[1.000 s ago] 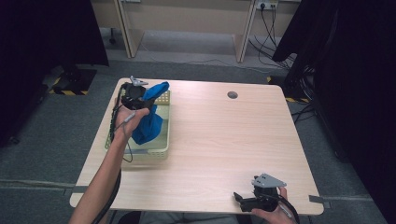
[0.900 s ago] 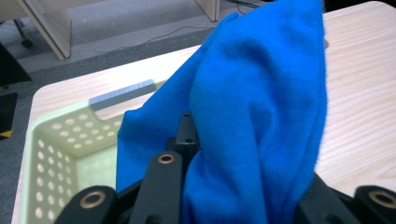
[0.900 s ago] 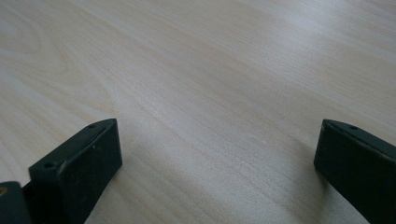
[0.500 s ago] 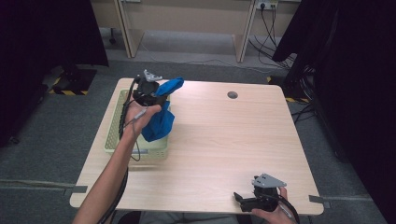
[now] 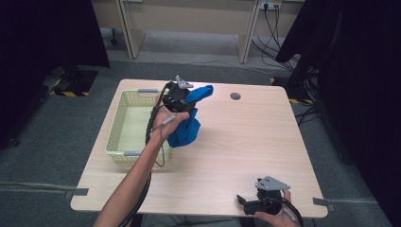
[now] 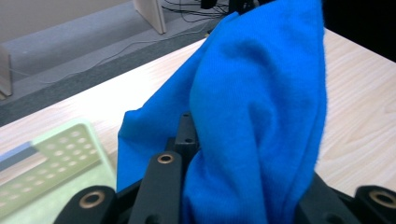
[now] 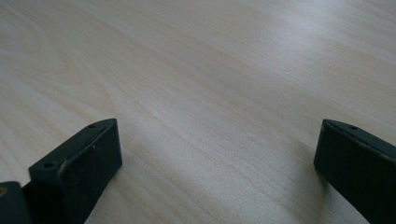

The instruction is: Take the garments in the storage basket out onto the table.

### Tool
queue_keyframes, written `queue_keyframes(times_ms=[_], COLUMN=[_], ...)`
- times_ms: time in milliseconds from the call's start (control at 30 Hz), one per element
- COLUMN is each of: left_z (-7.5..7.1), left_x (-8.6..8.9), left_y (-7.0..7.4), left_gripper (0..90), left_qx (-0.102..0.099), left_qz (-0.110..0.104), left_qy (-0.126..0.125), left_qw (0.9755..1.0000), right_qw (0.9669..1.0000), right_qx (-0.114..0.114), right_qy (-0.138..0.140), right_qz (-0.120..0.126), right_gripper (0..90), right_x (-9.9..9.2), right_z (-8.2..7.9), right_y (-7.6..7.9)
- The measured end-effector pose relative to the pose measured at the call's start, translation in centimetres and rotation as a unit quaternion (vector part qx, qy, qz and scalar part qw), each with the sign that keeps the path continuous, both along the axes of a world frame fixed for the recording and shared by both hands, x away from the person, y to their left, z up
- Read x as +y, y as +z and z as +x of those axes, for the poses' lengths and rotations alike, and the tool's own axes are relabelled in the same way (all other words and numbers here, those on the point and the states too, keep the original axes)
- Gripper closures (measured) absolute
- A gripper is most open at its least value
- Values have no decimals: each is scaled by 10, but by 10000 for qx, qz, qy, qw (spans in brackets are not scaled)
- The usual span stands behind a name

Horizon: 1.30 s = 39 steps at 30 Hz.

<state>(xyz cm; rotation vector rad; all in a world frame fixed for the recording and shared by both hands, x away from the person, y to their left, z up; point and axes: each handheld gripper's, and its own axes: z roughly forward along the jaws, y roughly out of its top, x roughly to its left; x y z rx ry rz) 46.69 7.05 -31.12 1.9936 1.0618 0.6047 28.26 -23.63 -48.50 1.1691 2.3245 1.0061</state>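
A bright blue cloth (image 5: 189,118) hangs bunched from my left gripper (image 5: 185,100), which is shut on it above the table just right of the pale yellow basket (image 5: 124,142). In the left gripper view the blue cloth (image 6: 252,116) drapes over and between the black jaws, hiding their tips. My right gripper (image 5: 246,203) rests at the table's front right edge, held by a hand. In the right gripper view its right gripper (image 7: 215,149) stands open, jaws wide apart over bare wood with nothing between them.
The light wooden table (image 5: 265,142) has a round cable hole (image 5: 235,96) near its far edge. The basket's inside looks bare. Grey carpet, desk legs and cables lie beyond the table; dark curtains stand at both sides.
My left gripper has lifted the blue cloth out of the basket and carried it right, over the table beside the basket. The right gripper has stayed put.
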Motion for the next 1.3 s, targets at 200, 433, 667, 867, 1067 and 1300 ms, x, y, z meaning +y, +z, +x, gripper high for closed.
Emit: queue_keyframes(times_ms=[200,433,667,867,1067,1300], left_z=[0,0,-2,-2,-1,2], left_x=[-16,-35,-48,-57,-67,-73], left_y=[-8,-23,-40,-50,-62,-74], left_gripper=[730,730,729,728,725,721], left_qx=[73,176,291,353,419,438], left_qz=[17,-4,-16,-37,6,59], left_qy=[-141,-289,-397,-459,-494,-481], left_qw=[9999,9994,9988,9983,9979,9979], right_qw=[10000,10000,10000,10000,10000,10000], right_qx=[-1,-3,-5,-9,-8,-12], right_qy=[-1,4,0,-1,-1,1], right_qz=[-3,-9,0,3,-2,3], right_gripper=[12,12,12,12,12,12], right_x=[0,0,0,0,0,0], right_z=[0,0,0,0,0,0], right_y=[0,0,0,0,0,0])
